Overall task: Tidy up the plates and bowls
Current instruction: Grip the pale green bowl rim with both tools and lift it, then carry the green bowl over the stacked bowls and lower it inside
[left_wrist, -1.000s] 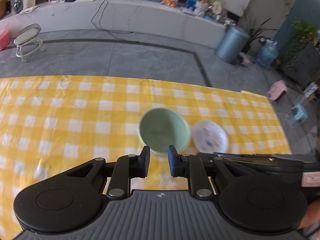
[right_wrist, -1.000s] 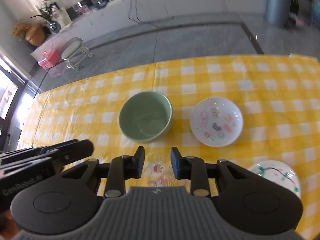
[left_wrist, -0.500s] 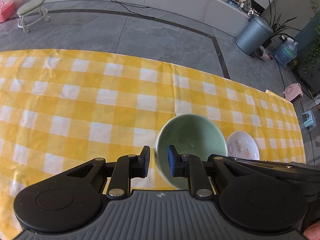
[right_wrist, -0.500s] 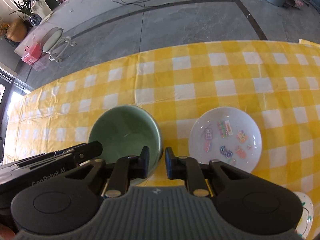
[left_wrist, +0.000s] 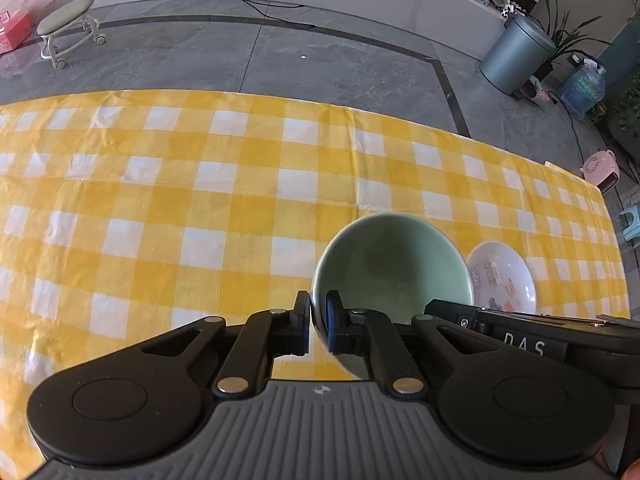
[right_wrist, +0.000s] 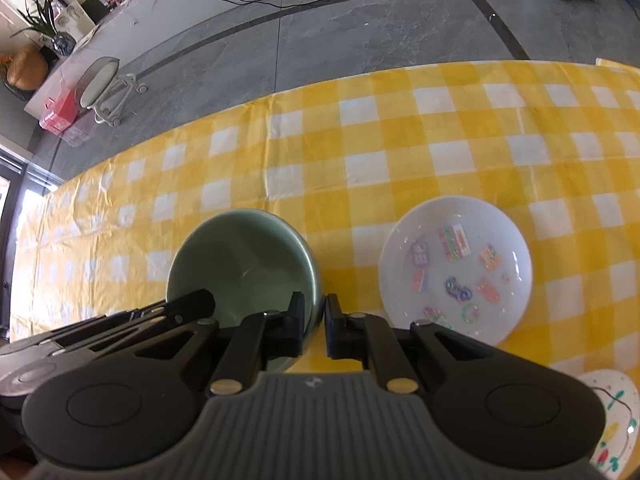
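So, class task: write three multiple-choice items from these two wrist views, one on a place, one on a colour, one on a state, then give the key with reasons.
1. Where does the white plate lie relative to the green bowl in the right wrist view?
A. to its right
B. inside it
C. to its left

2. What colours are the tablecloth checks?
A. red and white
B. yellow and white
C. blue and green

3. How does the left gripper meet the bowl?
A. hovering well above it
B. fingers straddling the rim
C. under its base

Key: 1 A, the plate lies apart on the cloth, right of the bowl. 2 B, yellow and white squares cover the table. 3 B, one finger sits outside the wall and one inside.
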The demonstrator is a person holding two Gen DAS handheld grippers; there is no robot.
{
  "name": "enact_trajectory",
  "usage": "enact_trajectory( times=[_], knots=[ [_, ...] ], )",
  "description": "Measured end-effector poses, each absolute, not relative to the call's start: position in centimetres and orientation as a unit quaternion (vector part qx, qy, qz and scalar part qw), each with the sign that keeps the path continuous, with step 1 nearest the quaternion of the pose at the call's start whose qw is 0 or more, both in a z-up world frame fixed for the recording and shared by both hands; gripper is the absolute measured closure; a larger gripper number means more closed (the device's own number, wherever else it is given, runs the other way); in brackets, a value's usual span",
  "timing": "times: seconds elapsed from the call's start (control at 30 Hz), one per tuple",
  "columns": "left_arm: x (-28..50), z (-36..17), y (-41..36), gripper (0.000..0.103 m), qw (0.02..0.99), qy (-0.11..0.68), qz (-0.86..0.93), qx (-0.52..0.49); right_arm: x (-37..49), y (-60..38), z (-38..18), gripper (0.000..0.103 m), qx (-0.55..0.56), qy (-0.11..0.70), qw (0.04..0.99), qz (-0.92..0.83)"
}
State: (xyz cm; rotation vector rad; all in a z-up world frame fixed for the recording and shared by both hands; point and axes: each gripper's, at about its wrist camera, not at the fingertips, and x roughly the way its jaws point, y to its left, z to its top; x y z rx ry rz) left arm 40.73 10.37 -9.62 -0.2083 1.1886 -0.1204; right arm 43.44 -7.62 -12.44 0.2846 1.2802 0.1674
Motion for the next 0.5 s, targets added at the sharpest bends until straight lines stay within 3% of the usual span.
enact_trajectory(
  times=[0.5],
  knots=[
    [31.7, -1.4, 11.4, 0.097, 0.823, 0.554, -0.025, -0.121, 34.1, -7.5, -4.1, 0.097, 0.134, 0.585, 0.793, 0.105]
  ],
)
